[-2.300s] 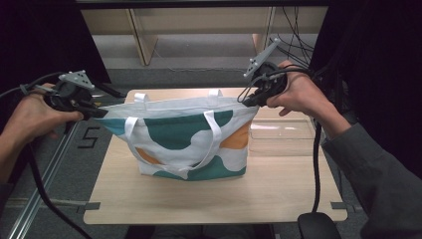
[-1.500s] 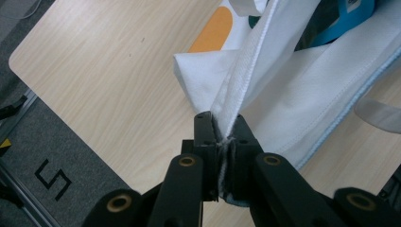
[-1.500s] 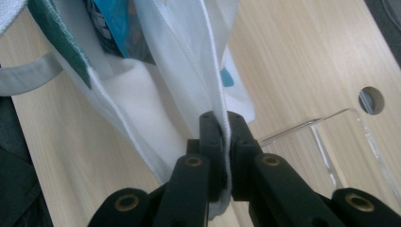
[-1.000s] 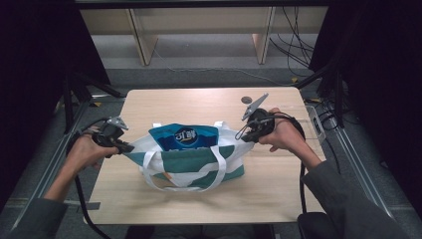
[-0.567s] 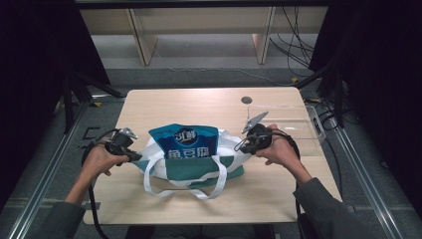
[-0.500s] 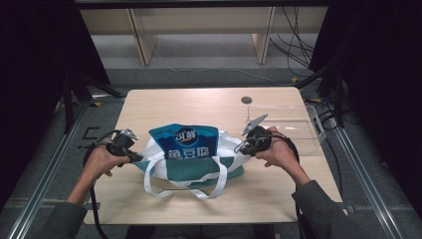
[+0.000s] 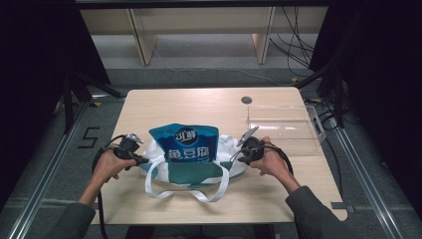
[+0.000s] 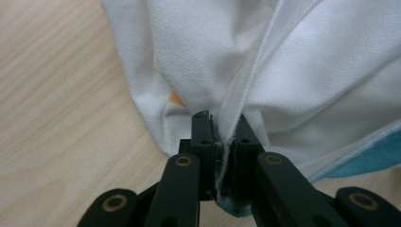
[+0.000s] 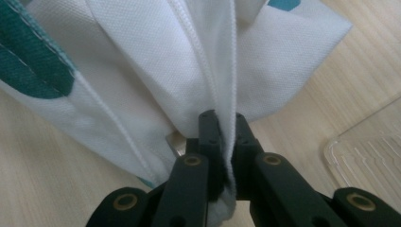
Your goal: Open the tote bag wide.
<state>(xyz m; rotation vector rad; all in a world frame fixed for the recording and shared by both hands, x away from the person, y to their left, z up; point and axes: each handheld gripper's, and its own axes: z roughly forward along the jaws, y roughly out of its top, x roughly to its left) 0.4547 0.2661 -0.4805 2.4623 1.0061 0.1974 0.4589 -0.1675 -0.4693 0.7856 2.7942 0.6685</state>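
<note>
A white tote bag (image 7: pixel 199 172) with teal patches lies slumped low on the wooden table (image 7: pixel 209 102), its white handles (image 7: pixel 186 191) looped toward the front. A blue snack packet (image 7: pixel 185 143) stands up out of its mouth. My left gripper (image 7: pixel 144 160) is shut on the bag's left rim; in the left gripper view the white cloth (image 8: pixel 246 71) is pinched between the black jaws of the left gripper (image 8: pixel 221 125). My right gripper (image 7: pixel 239 155) is shut on the right rim, and in the right gripper view a seamed fold of cloth (image 9: pixel 189 56) runs down into the right gripper (image 9: pixel 222 123).
A clear plastic tray (image 7: pixel 281 128) lies on the table just behind and right of the right hand; its corner (image 9: pixel 369 151) is near the right jaws. A small dark hole (image 7: pixel 246 100) marks the far part of the tabletop. Shelving legs and cables stand beyond the table.
Both hands have sunk toward the tabletop with the bag's rim in the jaws. The bag has collapsed downward, and more of the blue packet now stands above its mouth.
</note>
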